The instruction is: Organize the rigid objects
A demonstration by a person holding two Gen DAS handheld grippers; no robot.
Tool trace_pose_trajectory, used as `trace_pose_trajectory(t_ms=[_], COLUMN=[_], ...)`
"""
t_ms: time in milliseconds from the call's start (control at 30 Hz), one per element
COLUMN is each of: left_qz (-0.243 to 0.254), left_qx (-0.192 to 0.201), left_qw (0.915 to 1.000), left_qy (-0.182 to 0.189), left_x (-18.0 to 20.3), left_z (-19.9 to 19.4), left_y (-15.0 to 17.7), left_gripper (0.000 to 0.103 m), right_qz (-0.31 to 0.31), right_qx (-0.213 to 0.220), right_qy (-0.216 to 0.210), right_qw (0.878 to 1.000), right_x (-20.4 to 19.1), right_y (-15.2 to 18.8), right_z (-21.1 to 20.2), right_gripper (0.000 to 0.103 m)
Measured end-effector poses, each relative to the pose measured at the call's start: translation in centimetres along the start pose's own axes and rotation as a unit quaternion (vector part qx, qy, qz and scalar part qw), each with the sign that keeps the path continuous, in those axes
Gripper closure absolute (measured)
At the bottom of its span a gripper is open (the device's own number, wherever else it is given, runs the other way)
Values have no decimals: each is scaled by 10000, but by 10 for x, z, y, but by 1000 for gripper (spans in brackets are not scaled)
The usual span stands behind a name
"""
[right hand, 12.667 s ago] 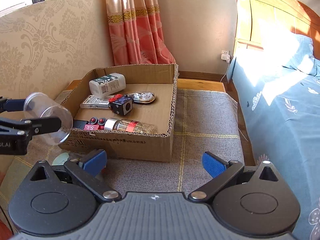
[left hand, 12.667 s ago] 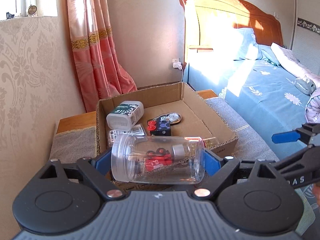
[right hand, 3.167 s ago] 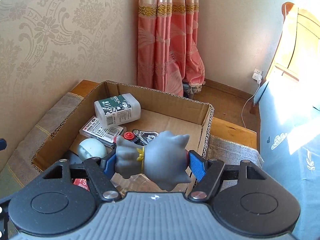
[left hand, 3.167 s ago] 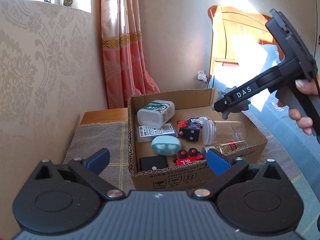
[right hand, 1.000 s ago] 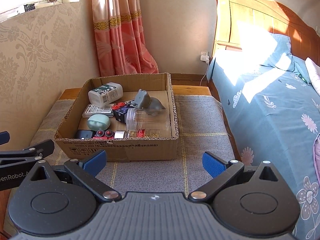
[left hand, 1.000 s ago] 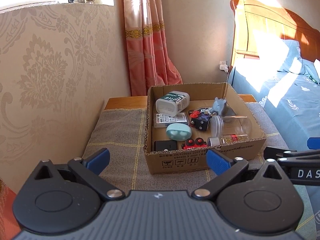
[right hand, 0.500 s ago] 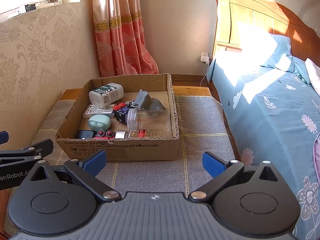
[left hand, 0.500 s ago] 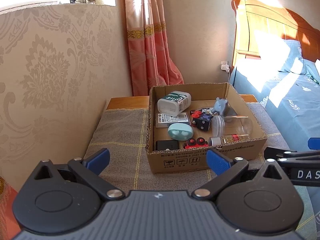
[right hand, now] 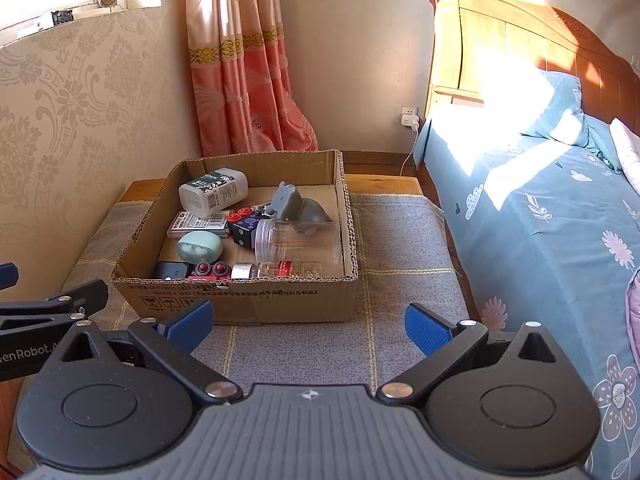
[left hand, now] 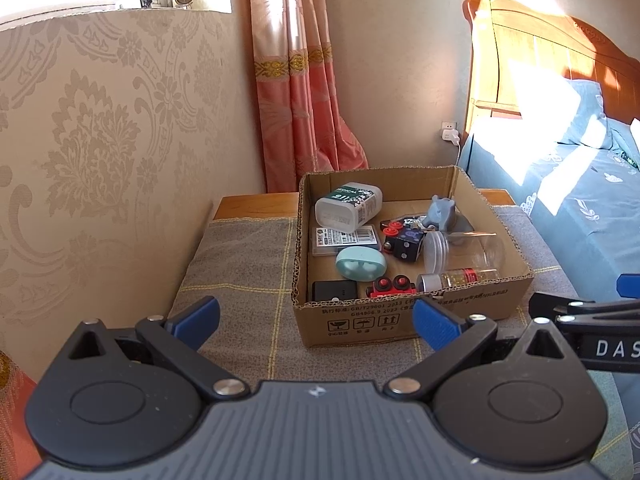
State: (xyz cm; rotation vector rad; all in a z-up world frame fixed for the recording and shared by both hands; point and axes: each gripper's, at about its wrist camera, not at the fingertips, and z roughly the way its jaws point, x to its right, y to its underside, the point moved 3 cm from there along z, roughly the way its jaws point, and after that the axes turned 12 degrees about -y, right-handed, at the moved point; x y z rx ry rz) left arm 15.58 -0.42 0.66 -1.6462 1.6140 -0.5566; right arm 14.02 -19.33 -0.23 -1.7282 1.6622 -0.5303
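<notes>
Right wrist view: the right gripper (right hand: 306, 322) gapes empty near the cardboard box (right hand: 248, 298). The left gripper (left hand: 316, 318) is likewise spread wide, holding nothing. A grey hippo figure (right hand: 298, 208) lies inside.

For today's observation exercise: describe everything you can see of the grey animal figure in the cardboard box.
The grey animal figure looks like smooth moulded plastic or rubber, with small ears and a rounded body. It lies on its side in the cardboard box, towards the far right. The clear jar lies just in front, overlapping its body.
</notes>
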Motion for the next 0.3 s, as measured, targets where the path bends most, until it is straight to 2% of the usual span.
trace_pose_trajectory(t_ms=[300], left_qz=[-8], left_qx=[12], left_qw=[10000], left_qy=[-3], left_x=[0], left_z=[-2], left_y=[-1], left_gripper=[1], right_qz=[4], right_qx=[1], right_qy=[2], right_qw=[10000], right_x=[0], right_y=[0], right_z=[0], right_gripper=[0])
